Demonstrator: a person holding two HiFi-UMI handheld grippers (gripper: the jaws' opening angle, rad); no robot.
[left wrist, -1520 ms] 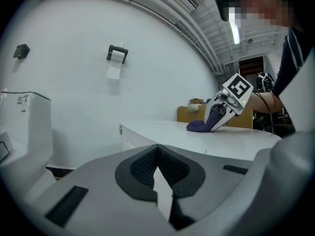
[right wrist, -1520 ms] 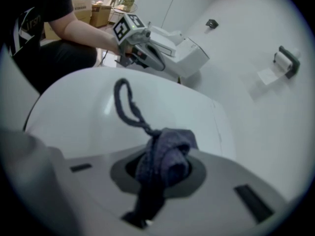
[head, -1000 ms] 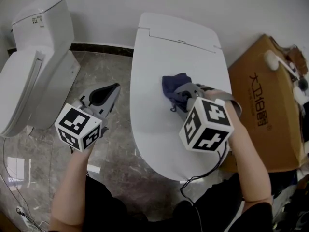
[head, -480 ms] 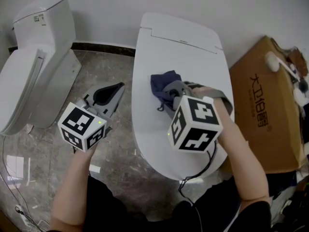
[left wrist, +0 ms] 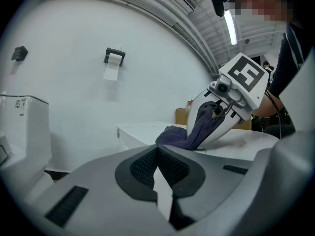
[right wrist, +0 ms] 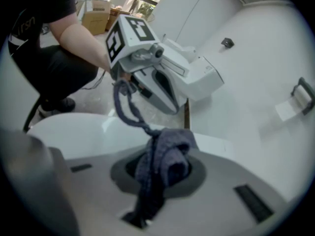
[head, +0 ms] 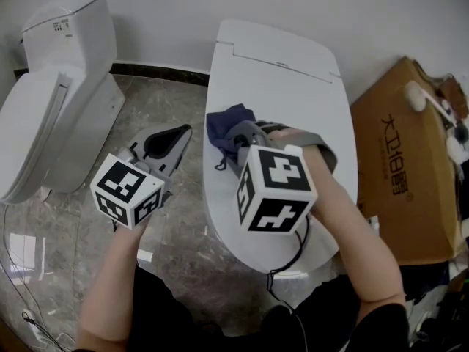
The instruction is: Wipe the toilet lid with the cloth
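The right gripper (head: pixel 234 141) has its jaws clamped on the dark blue cloth (head: pixel 223 122). The cloth is bunched between them and rests on the white toilet lid (head: pixel 293 79), close to the lid's left edge. The left gripper (head: pixel 173 136) is held just left of the lid, over the floor (head: pixel 183 218), with its jaws pressed together and nothing between them. A second toilet (head: pixel 51 94) stands well left of the lid, and a cardboard box (head: pixel 410 167) sits just right of it

Dark blue cloth (head: pixel 222 125) (bunched) rests near the white toilet lid (head: pixel 293 86) edge.
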